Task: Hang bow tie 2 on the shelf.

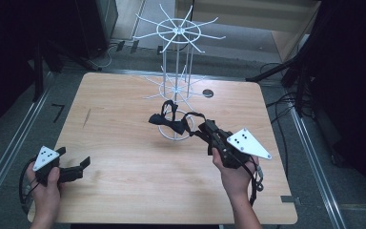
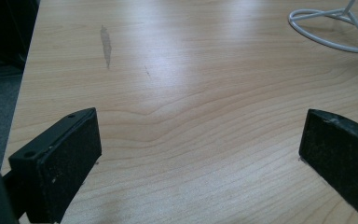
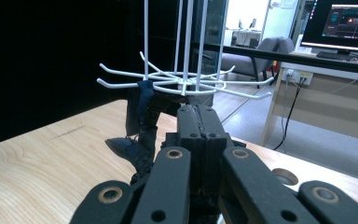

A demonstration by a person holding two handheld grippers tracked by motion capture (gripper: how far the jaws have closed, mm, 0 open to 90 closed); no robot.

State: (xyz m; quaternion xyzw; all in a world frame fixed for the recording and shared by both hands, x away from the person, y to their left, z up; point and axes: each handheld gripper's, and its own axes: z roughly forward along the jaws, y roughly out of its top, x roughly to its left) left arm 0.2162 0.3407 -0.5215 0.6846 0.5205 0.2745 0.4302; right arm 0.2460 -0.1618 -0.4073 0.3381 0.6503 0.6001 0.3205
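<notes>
A white wire rack (image 1: 177, 71) with hooked arms stands at the back middle of the wooden table (image 1: 124, 148). A black bow tie (image 1: 164, 123) hangs low on it, near the base ring. Its strap runs to my right gripper (image 1: 205, 128), whose jaws are shut on that strap. In the right gripper view the closed jaws of the right gripper (image 3: 198, 116) point at the rack's lower tier (image 3: 186, 84), with the dark bow tie (image 3: 140, 116) hanging just left of them. My left gripper (image 1: 83, 164) rests open at the table's front left. In its own view the left gripper (image 2: 200, 154) holds nothing.
A round cable hole (image 1: 208, 93) lies in the table behind the rack. The rack's base ring (image 2: 328, 42) shows far off in the left gripper view, and a dark smear (image 2: 106, 42) marks the wood. Dark stands and cables surround the table.
</notes>
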